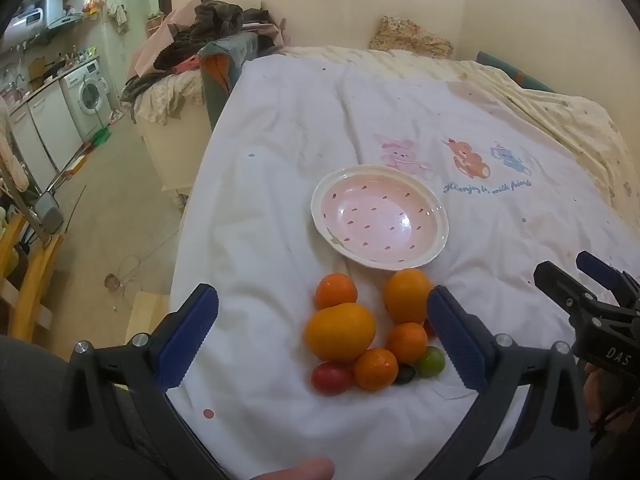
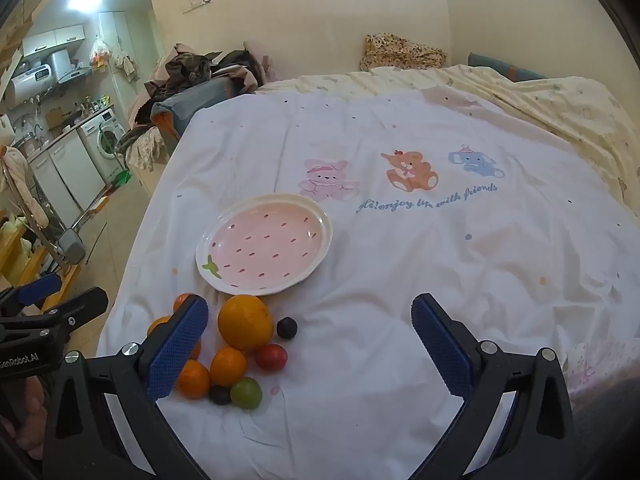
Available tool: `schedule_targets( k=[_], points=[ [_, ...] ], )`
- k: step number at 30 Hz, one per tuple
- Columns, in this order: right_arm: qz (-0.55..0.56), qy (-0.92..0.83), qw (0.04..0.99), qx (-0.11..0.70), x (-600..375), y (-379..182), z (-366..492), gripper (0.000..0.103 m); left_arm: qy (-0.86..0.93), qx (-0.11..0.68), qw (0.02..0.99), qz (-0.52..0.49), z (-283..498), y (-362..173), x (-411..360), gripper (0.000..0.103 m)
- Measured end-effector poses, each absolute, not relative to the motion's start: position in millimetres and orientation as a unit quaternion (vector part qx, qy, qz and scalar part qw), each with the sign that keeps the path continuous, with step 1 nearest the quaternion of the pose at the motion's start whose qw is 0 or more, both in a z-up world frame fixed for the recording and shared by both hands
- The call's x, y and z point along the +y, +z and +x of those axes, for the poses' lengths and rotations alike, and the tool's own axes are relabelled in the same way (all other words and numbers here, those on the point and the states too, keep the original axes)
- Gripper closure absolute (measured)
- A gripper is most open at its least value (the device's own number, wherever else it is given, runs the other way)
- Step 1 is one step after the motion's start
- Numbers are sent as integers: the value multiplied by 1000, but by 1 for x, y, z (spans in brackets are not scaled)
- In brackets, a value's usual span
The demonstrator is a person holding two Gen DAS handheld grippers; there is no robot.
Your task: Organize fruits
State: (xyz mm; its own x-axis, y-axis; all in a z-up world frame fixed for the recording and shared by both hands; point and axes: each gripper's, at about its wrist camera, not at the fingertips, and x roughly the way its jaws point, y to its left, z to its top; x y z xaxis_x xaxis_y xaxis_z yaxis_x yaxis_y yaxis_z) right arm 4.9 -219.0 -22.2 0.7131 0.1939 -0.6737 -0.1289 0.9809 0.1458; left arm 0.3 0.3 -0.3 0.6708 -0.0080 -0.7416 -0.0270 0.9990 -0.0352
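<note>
The pink strawberry-pattern plate (image 1: 380,216) holds nothing and lies on the white bedsheet (image 1: 280,140). I see the fruits (image 1: 360,332), oranges, tomatoes and a green one, clustered on the sheet just beside its near rim. My left gripper (image 1: 322,336) and right gripper (image 2: 310,348) both hover with jaws spread wide, gripping nothing. A washing machine (image 1: 90,94) stands in the kitchen corner beyond the bed.

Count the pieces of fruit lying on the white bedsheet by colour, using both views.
Orange fruits: 5
Red fruits: 2
Dark purple fruits: 2
Green fruit: 1
Total: 10
</note>
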Motion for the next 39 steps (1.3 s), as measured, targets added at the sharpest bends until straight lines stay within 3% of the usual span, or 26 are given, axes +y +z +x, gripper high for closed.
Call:
schedule_targets(
  k=[39],
  points=[
    [44, 86, 925, 368, -220, -22, 5, 0, 8, 409, 912, -18, 0, -3, 6, 0]
  ],
)
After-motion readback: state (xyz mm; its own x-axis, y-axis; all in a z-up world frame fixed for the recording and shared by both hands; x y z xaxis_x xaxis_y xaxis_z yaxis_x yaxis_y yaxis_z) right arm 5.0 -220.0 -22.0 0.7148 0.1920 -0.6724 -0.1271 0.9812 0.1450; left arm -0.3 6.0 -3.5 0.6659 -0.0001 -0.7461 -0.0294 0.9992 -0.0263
